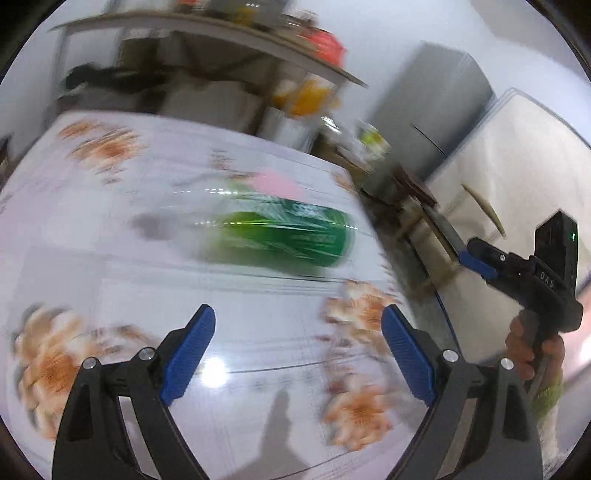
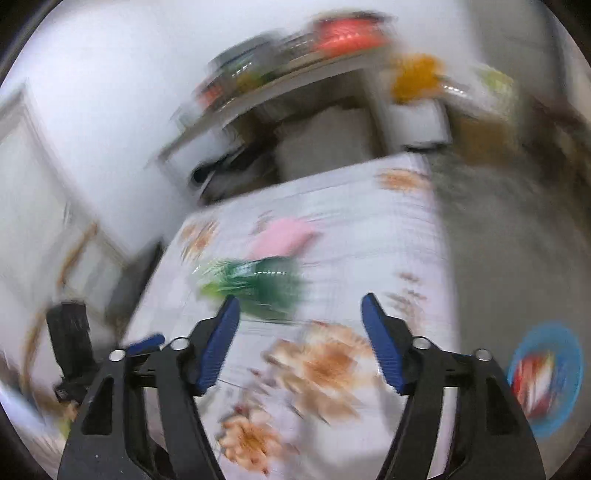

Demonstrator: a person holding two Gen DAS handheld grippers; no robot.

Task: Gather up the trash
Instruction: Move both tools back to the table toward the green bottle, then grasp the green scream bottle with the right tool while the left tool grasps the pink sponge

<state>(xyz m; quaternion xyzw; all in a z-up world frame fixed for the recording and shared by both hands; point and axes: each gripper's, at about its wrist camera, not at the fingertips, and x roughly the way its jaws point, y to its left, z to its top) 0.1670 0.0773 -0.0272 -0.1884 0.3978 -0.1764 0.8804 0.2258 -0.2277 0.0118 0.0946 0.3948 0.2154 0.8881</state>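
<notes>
Both views are blurred by motion. A green plastic bottle [image 1: 284, 236] lies on its side on the floral tablecloth [image 1: 110, 266], with a pink item [image 1: 277, 182] just behind it. My left gripper [image 1: 298, 310] is open above the cloth, short of the bottle, with nothing between its blue pads. In the right wrist view the bottle [image 2: 255, 284] lies just beyond the left fingertip of my right gripper [image 2: 301, 297], which stands open and empty. The pink item [image 2: 282, 236] lies farther back. A hand holds the right gripper [image 1: 476, 258] off the table's right edge.
A blue bin [image 2: 569, 343] on the floor right of the table holds red and white packaging. Behind the table stand a cluttered shelf [image 1: 221, 33] and stacked household things. A grey fridge [image 1: 436, 110] and a white cabinet [image 1: 517, 173] stand to the right.
</notes>
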